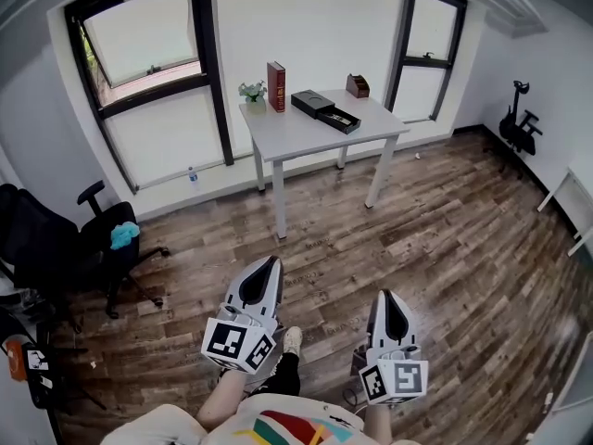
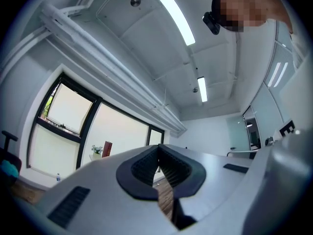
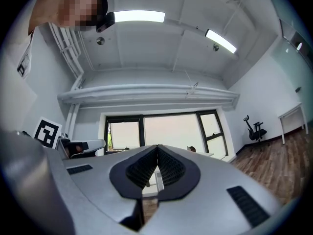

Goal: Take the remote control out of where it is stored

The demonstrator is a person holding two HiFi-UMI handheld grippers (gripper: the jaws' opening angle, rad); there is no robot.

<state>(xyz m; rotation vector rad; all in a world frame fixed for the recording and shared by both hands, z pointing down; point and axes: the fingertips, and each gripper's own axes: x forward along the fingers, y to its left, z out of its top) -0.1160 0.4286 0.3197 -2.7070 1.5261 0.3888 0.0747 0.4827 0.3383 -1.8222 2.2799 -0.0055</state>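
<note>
left gripper and right gripper held low over the wooden floor, each with fingers pressed together, holding nothing. well ahead, the white bench carries an open black box; whether the remote control lies in it is too small to tell.

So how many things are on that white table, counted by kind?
Red book: 1
Potted plant: 1
Open black box: 1
Small brown box: 1
Total: 4
</note>
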